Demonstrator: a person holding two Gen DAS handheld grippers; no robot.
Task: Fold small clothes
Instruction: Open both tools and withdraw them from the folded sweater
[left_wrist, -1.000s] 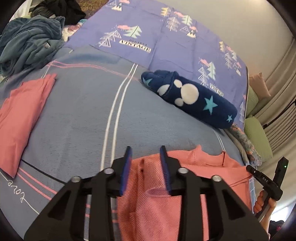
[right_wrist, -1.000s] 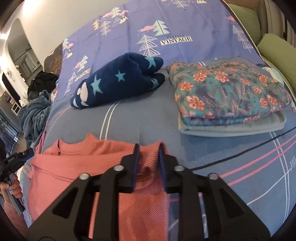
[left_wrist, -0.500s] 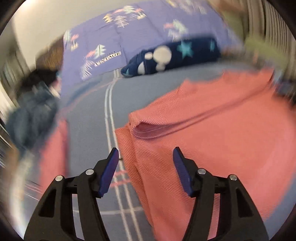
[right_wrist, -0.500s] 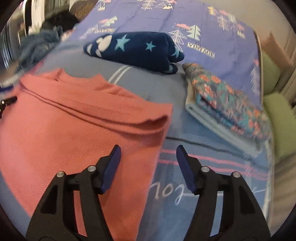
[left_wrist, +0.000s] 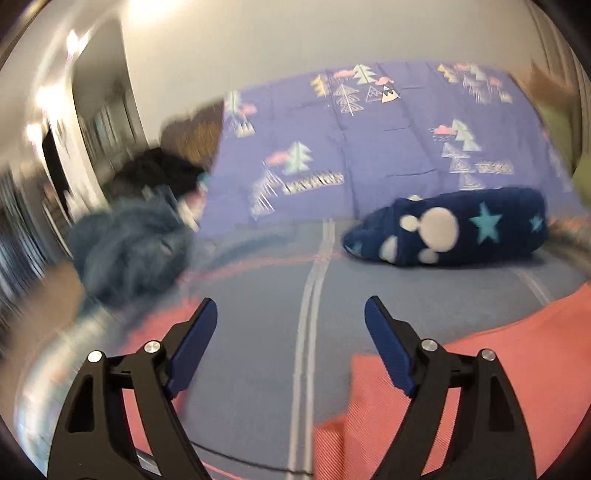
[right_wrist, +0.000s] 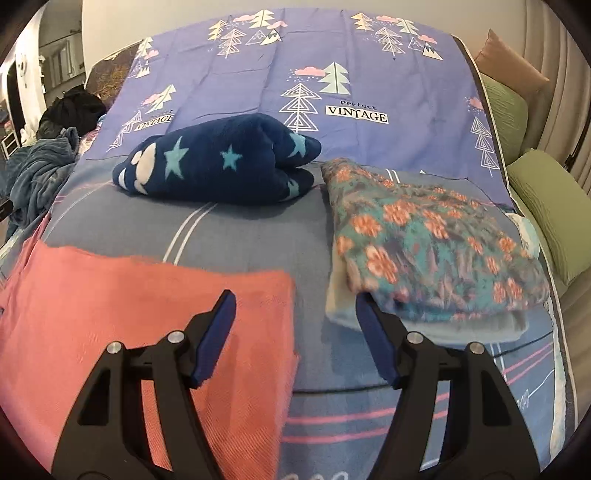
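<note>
A salmon-pink garment lies flat on the grey bedspread, folded over with a straight right edge. It also shows at the lower right of the blurred left wrist view. My right gripper is open and empty above the garment's right edge. My left gripper is open and empty over bare bedspread, left of the garment. A second folded pink piece lies by its left finger.
A rolled navy star blanket lies across the bed's middle. A folded floral cloth on a pale towel sits at the right. Crumpled blue clothes lie at the left edge. Green cushions line the right side.
Both grippers held the pink garment a second ago, then opened and let it go. They have pulled back and up; the left camera swung left and is blurred.
</note>
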